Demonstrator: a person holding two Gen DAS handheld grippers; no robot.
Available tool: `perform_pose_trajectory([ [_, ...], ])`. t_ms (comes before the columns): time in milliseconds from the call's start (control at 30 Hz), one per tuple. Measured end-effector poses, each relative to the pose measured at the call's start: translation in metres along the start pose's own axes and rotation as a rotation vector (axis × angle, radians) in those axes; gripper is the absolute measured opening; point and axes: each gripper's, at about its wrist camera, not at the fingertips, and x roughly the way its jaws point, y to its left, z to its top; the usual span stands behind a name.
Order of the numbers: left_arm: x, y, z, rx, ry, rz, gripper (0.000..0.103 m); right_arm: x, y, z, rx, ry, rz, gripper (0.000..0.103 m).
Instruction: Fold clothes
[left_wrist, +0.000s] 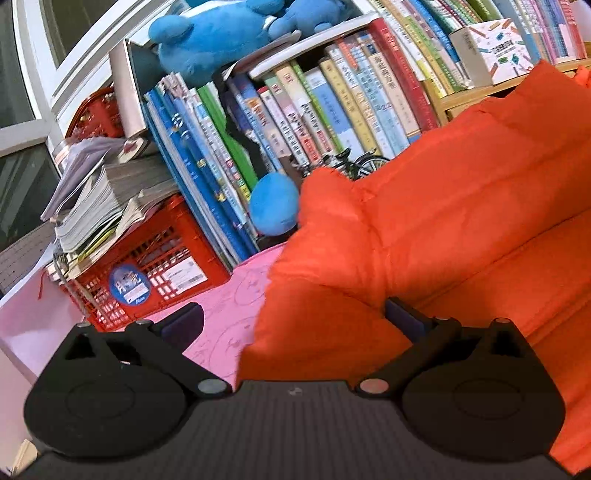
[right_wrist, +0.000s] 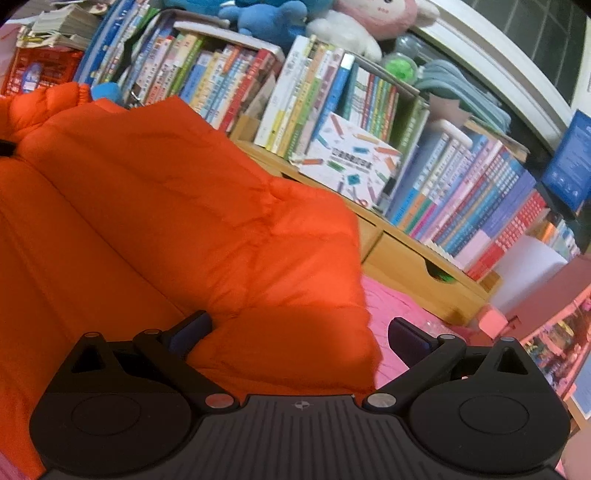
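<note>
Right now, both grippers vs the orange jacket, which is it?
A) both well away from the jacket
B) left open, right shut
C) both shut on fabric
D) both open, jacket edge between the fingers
D: the left gripper and the right gripper both stand wide open, each with an edge of the orange jacket lying between its fingers.

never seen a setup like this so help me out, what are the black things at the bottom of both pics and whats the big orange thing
The black parts are two handheld grippers, each with two fingers, one in each of a person's hands. A camera on each looks forward along its fingers, so one picture comes from the left gripper and the other from the right gripper. The orange thing is a puffy orange jacket lying on a pink cloth-covered surface, meant to be folded. Both grippers are open, each with a corner of the jacket between its fingers, not yet clamped. Behind stand rows of books, a red crate and blue plush toys.
</note>
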Motion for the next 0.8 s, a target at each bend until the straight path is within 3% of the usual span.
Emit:
perform_pose_trajectory([
  [500, 0.002, 0.010, -0.002, -0.016, 0.015, -0.020, 0.103, 0.001, -0.029, -0.021, 0.033, 0.049, -0.037, 0.102],
  [800, 0.007, 0.018, -0.002, -0.060, 0.043, -0.074, 0.103, -0.001, -0.036, -0.026, 0.043, 0.062, -0.040, 0.102],
])
